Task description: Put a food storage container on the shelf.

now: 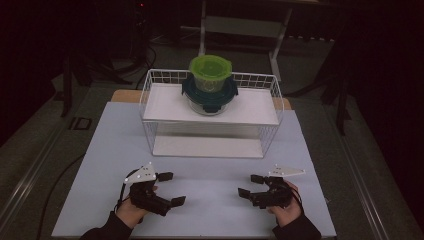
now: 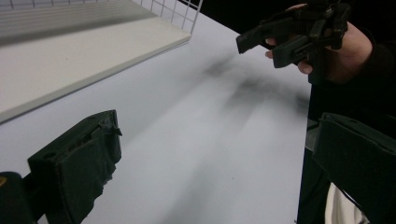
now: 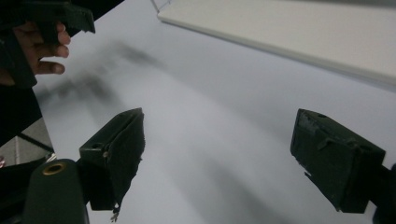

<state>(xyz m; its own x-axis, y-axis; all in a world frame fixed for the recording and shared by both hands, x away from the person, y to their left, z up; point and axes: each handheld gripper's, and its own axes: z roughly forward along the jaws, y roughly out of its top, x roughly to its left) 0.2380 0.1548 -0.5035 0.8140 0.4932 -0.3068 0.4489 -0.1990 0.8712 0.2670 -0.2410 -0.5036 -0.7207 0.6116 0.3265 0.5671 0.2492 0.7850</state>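
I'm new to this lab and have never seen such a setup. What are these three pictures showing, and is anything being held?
A person holds a hand-operated claw in each hand: the left claw and the right claw. One picture looks down from above the table; the other two come from cameras riding on each claw, looking along its black jaws. Farther back stands a white wire rack, with a green-lidded container stacked on a dark-lidded container. Both claws are open and hold nothing.
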